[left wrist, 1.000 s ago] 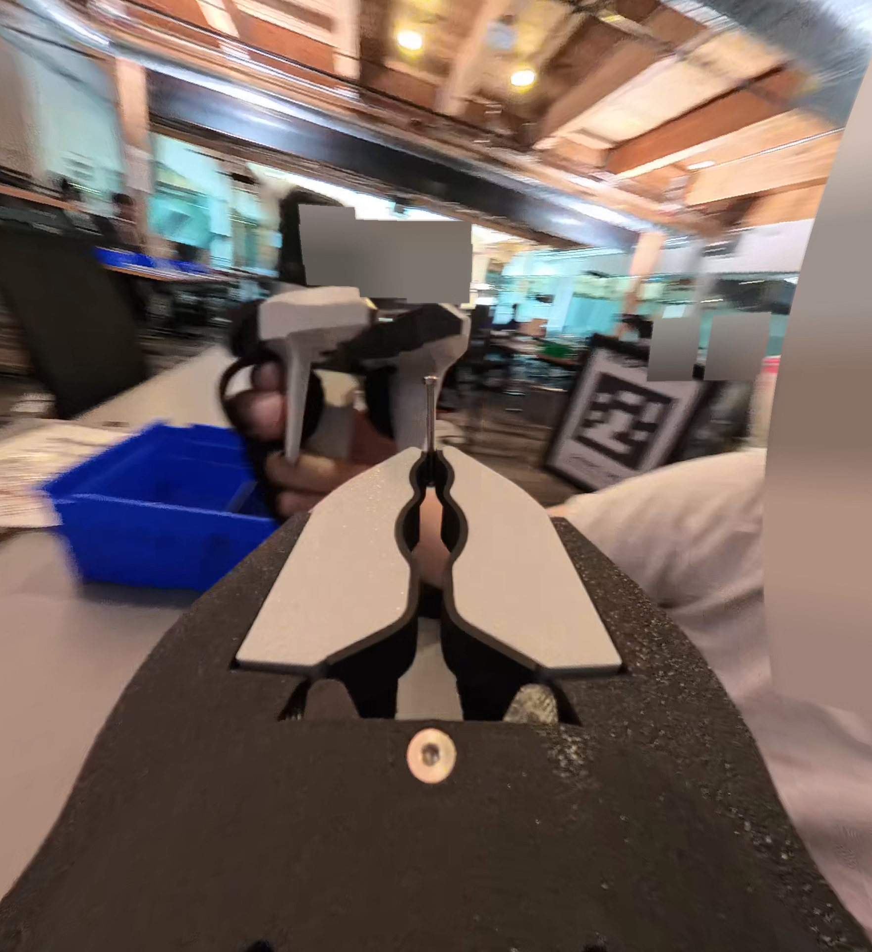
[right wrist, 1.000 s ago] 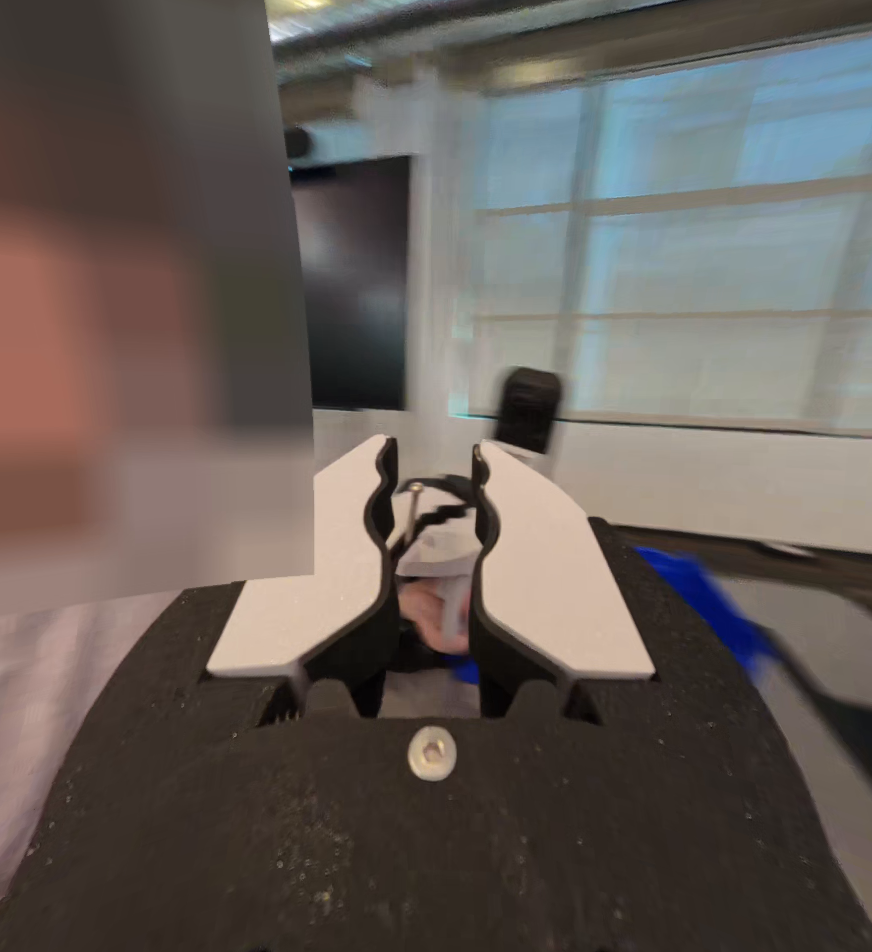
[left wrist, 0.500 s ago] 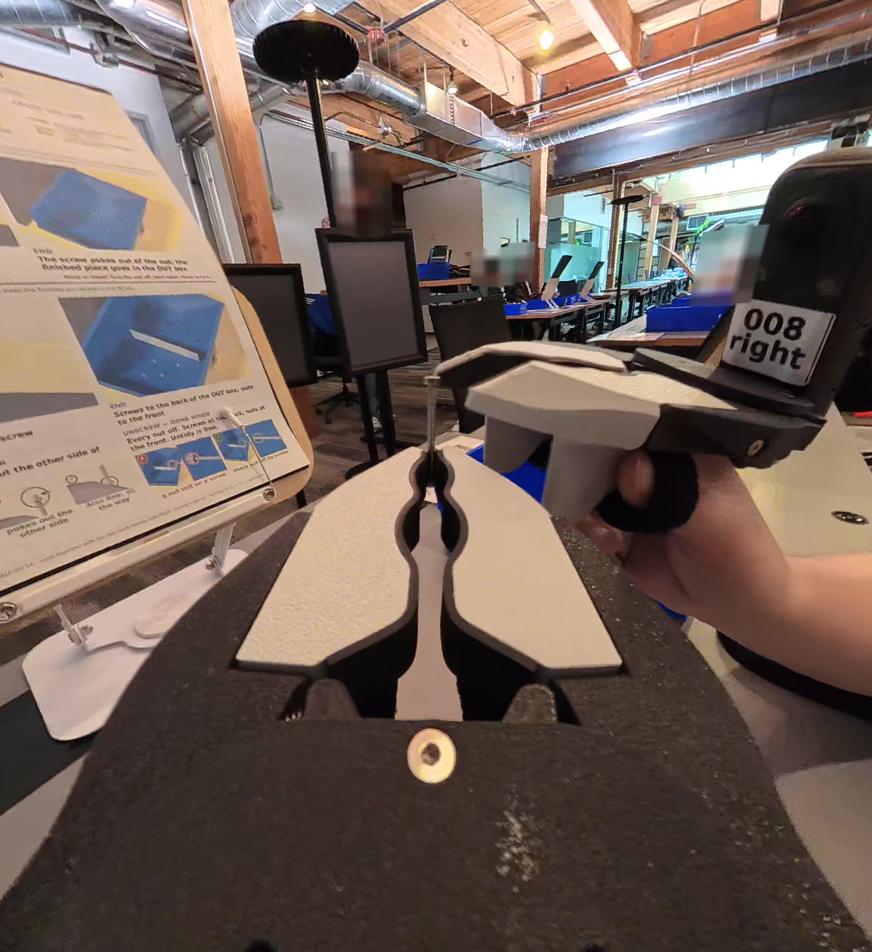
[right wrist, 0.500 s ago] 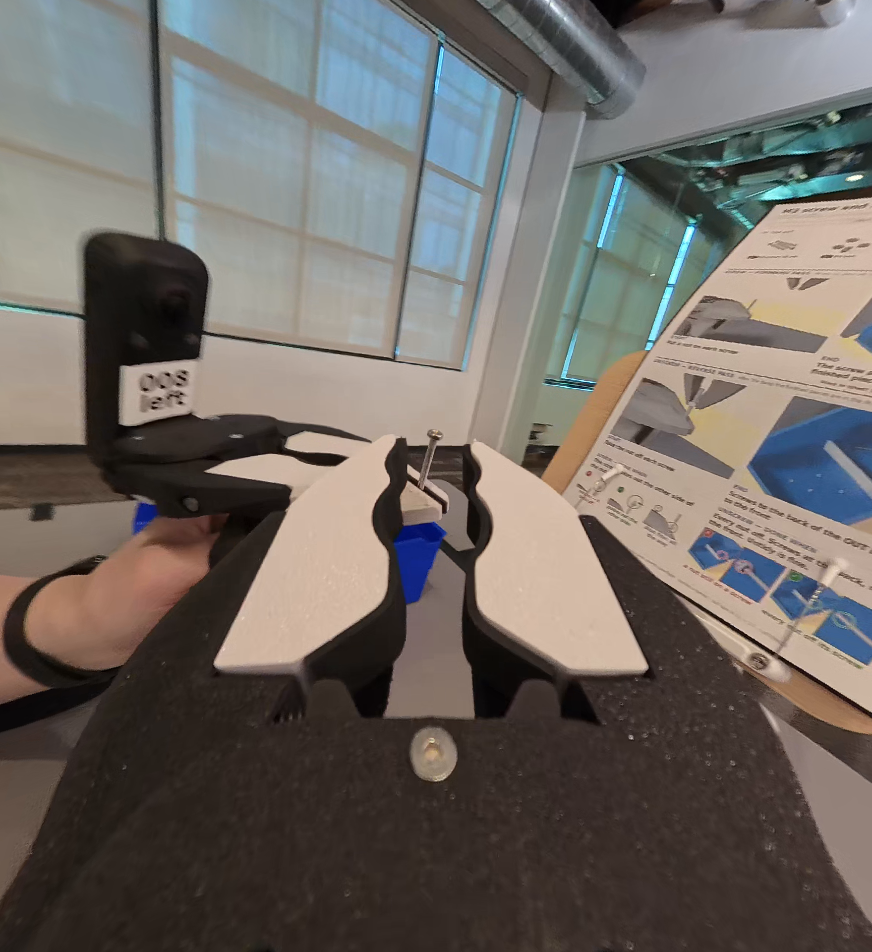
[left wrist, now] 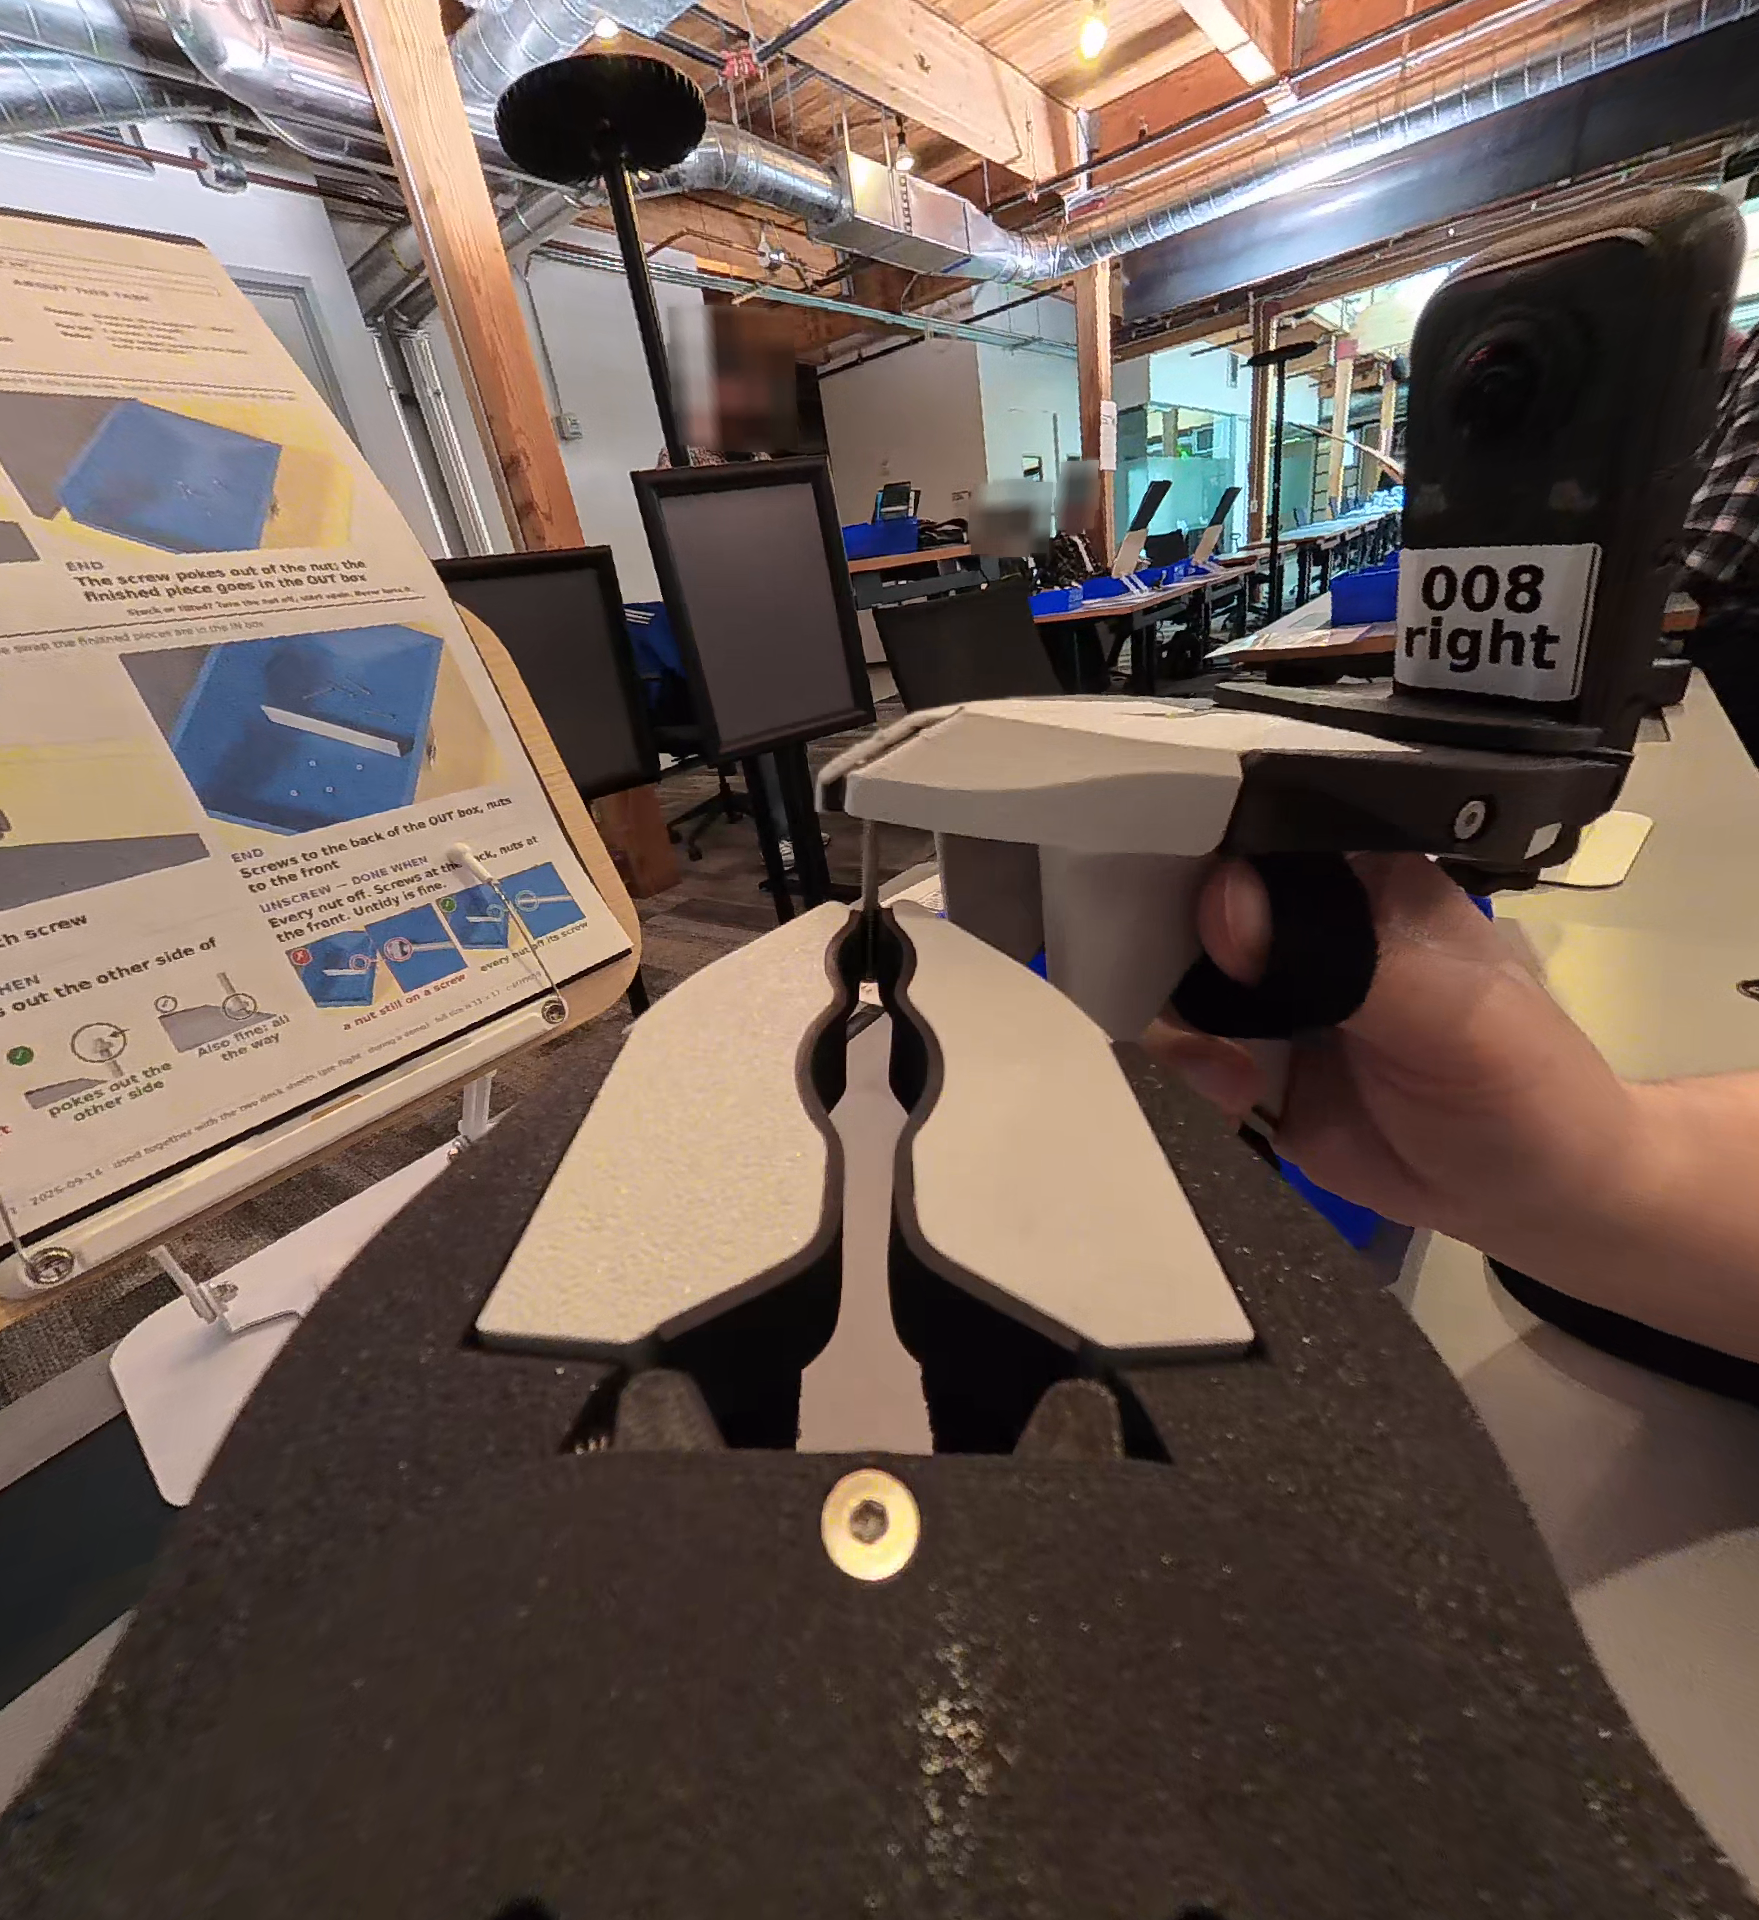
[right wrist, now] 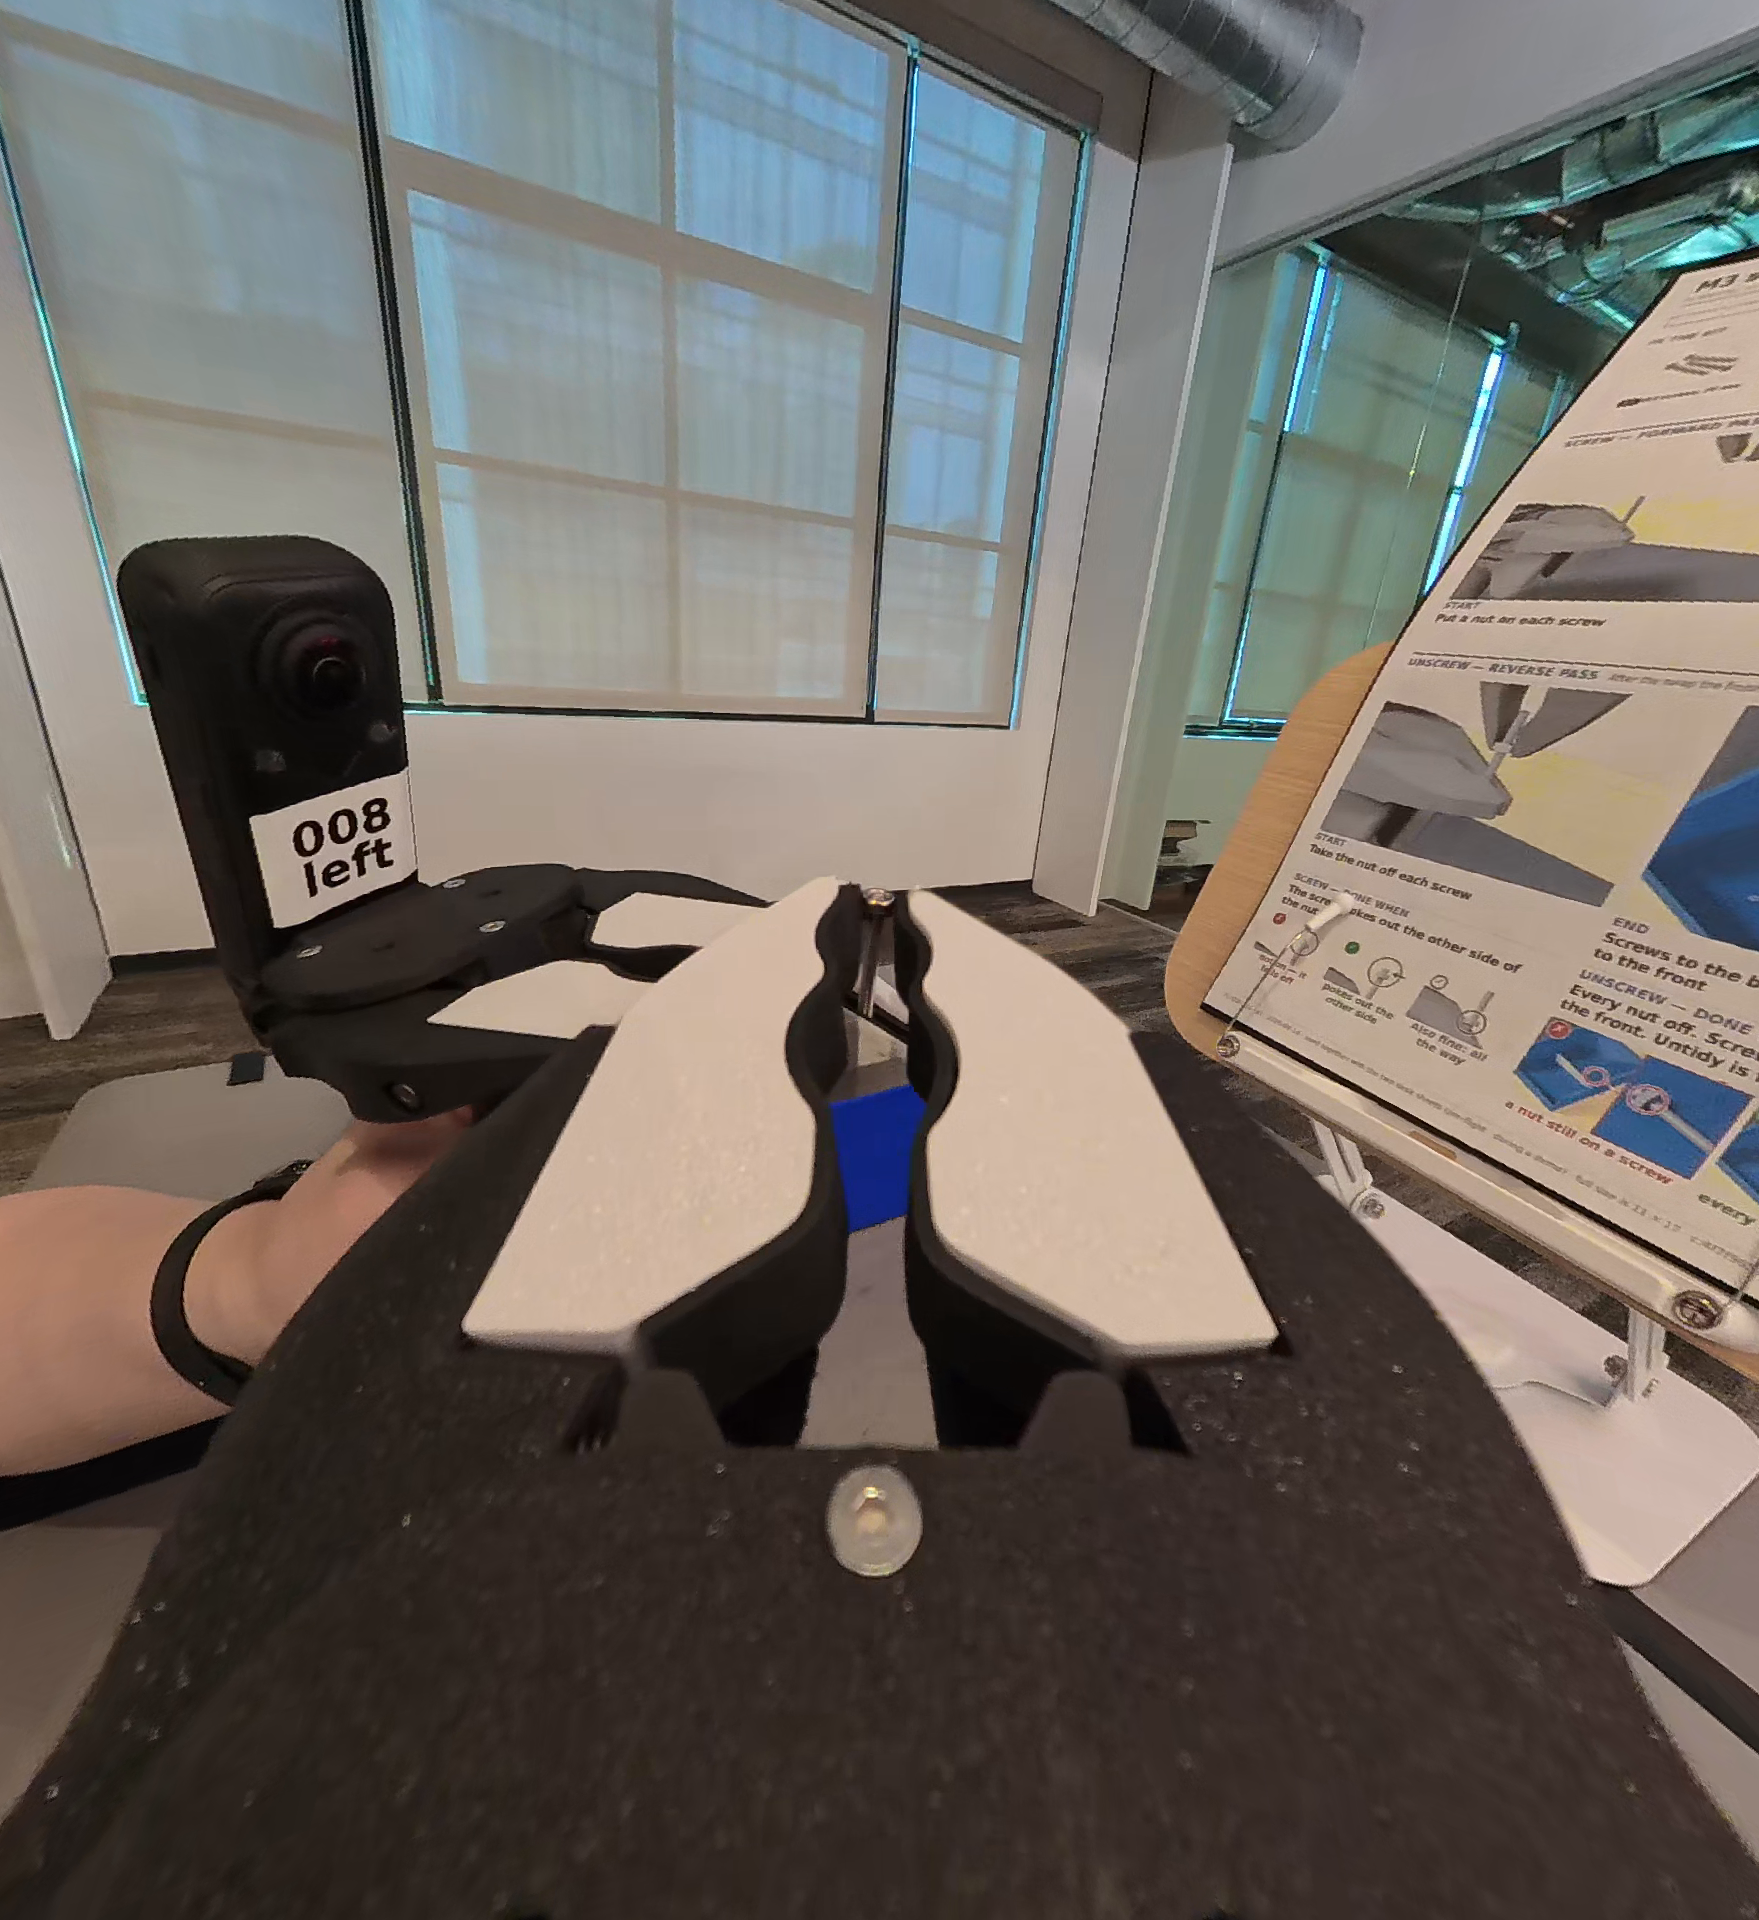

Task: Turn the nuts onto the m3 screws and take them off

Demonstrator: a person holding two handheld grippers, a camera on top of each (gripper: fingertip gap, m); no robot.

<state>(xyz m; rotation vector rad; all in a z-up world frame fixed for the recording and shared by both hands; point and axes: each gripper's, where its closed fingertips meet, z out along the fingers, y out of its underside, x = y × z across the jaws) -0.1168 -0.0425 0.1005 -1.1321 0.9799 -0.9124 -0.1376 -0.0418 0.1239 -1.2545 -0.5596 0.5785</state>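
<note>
The left gripper (left wrist: 867, 940) is clenched on the lower end of a thin m3 screw (left wrist: 868, 883), which stands upright out of its fingertips. The right gripper (right wrist: 877, 902) reaches in from the side above it, and its tips have drawn in around the screw's top end, where a small metal piece, head or nut, sits between them (right wrist: 876, 900); whether they actually pinch it or only bracket it cannot be told. In the left wrist view the right gripper's grey fingers (left wrist: 1041, 774) lie flat across the top of the screw, and the person's right hand (left wrist: 1374, 1049) grips the handle beneath, with a black camera block rising behind. In the right wrist view the left hand (right wrist: 376, 1153) is mostly hidden under its gripper, a dark band on the wrist. Both are held in the air over the desk (left wrist: 1685, 997). A blue bin (right wrist: 875, 1153) shows below through the gap in the right gripper. Along the desk's far edge an instruction board (left wrist: 179, 727) leans on a white wire stand (right wrist: 1623, 1455).
</note>
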